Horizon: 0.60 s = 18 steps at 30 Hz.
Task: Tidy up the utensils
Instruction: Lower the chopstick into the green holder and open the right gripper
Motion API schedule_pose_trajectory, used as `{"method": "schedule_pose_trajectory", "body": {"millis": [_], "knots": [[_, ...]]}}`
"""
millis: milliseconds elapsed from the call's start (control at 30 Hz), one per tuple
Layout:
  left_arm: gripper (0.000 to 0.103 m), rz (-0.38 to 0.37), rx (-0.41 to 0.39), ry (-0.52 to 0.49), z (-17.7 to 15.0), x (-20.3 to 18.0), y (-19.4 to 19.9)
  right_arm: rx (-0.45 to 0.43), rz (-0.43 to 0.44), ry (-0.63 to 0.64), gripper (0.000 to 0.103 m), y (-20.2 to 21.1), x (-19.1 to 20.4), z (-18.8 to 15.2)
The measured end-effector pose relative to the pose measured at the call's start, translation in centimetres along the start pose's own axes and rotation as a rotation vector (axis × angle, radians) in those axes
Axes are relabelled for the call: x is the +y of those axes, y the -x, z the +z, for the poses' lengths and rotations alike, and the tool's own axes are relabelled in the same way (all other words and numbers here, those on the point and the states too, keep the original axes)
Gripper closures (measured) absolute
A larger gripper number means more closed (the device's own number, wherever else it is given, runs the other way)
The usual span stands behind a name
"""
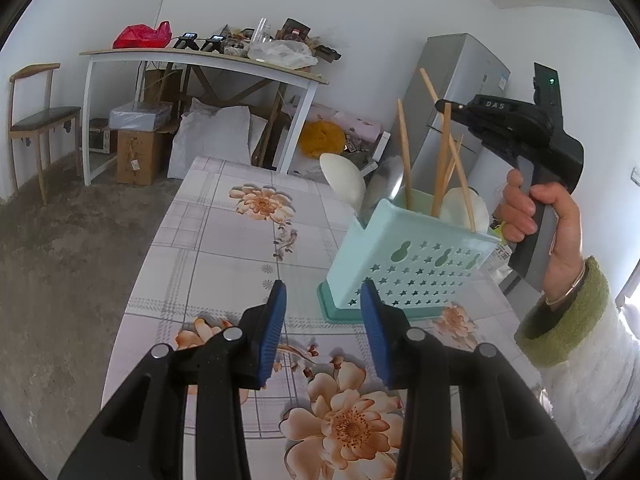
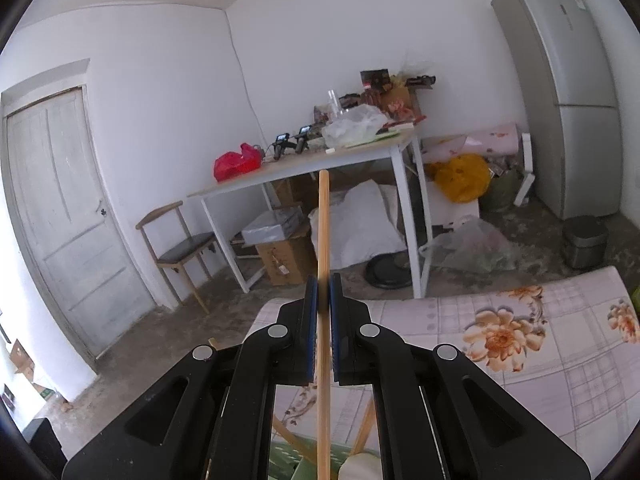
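Note:
A pale teal utensil holder (image 1: pixel 408 256) with star-shaped holes stands on the floral table (image 1: pixel 224 240). Several wooden chopsticks (image 1: pixel 404 152), two white spoons (image 1: pixel 344 180) and a metal spoon (image 1: pixel 386 180) stick out of it. My left gripper (image 1: pixel 322 308) is open just in front of the holder's lower left corner, with nothing between its blue pads. My right gripper (image 1: pixel 444 105), held by a hand (image 1: pixel 536 216) in a green-cuffed sleeve, hovers over the holder. In the right wrist view that right gripper (image 2: pixel 323 280) is shut on an upright chopstick (image 2: pixel 323 232), whose lower end reaches down into the holder (image 2: pixel 288 456).
Beyond the table's far edge is bare concrete floor. Further back, a white-legged desk (image 1: pixel 200 60) carries clutter and a red bag (image 1: pixel 140 36), with boxes and sacks under it. A wooden chair (image 1: pixel 36 120) stands left and a grey fridge (image 1: pixel 460 92) right. A door (image 2: pixel 60 220) is visible.

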<state>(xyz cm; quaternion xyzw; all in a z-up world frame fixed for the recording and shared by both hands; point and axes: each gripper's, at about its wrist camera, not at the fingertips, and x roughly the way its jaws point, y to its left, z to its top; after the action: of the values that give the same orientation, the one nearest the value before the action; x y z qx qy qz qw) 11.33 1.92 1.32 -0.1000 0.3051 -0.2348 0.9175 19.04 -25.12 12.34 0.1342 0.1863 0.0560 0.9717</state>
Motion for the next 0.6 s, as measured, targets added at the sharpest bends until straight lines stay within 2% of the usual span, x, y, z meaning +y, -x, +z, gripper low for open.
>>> {"method": "schedule_pose_trajectory", "body": {"millis": [200, 400, 600], "knots": [[0.066, -0.004, -0.013, -0.006, 0.1, -0.2, 0.2, -0.036, 0.004, 0.02, 0.098, 0.4, 0.3, 1.6], [0.066, -0.004, -0.012, 0.003, -0.1, 0.0, 0.3, -0.004, -0.049, 0.095, 0.098, -0.2, 0.2, -0.4], [0.066, -0.007, -0.008, -0.006, 0.0, -0.4, 0.3, 0.003, -0.055, 0.125, 0.098, 1.3, -0.2, -1.2]]}}
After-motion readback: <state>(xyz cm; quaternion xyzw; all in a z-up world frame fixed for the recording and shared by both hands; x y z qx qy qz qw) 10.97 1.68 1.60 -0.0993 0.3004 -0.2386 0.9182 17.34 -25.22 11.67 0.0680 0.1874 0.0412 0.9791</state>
